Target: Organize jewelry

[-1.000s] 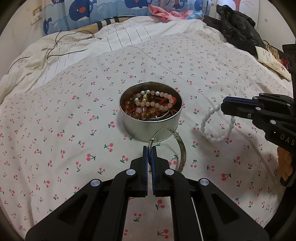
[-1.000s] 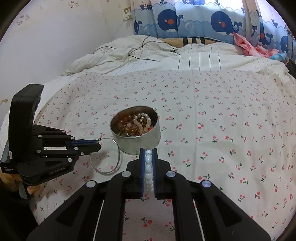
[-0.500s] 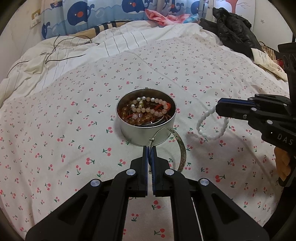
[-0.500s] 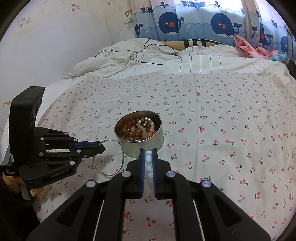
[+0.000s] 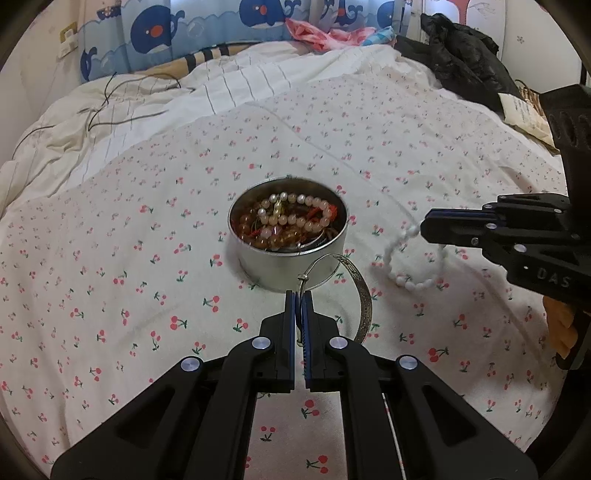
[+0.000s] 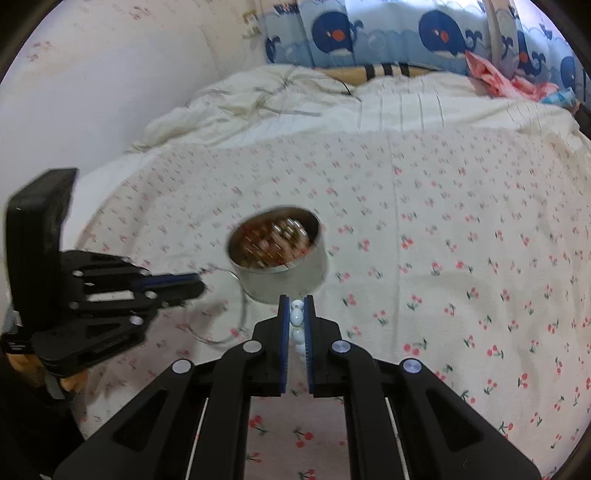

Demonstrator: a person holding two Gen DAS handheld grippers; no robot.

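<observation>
A round metal tin (image 5: pixel 291 266) (image 6: pixel 284 273) full of bead bracelets sits on the cherry-print bedspread. My left gripper (image 5: pixel 299 295) is shut on a thin silver bangle (image 5: pixel 360 291), which hangs just in front of the tin; the right wrist view shows that gripper (image 6: pixel 199 284) left of the tin with the bangle (image 6: pixel 242 310) blurred. My right gripper (image 6: pixel 296 301) is shut on a white bead bracelet (image 6: pixel 297 325). In the left wrist view that gripper (image 5: pixel 424 227) is right of the tin, the white bracelet (image 5: pixel 402 273) dangling from it above the bed.
Rumpled striped bedding with dark cables (image 5: pixel 122 99) lies behind the tin. Black clothing (image 5: pixel 465 55) and a paper bag (image 5: pixel 524 114) sit at the far right. Whale-print curtain (image 6: pixel 388 33) and pink cloth (image 6: pixel 502 81) line the back. A wall (image 6: pixel 110 92) rises on the left.
The right gripper has drifted a little with the white bracelet, which now swings lower and looks blurred. The tin sits slightly farther off in both views. Both grips hold.
</observation>
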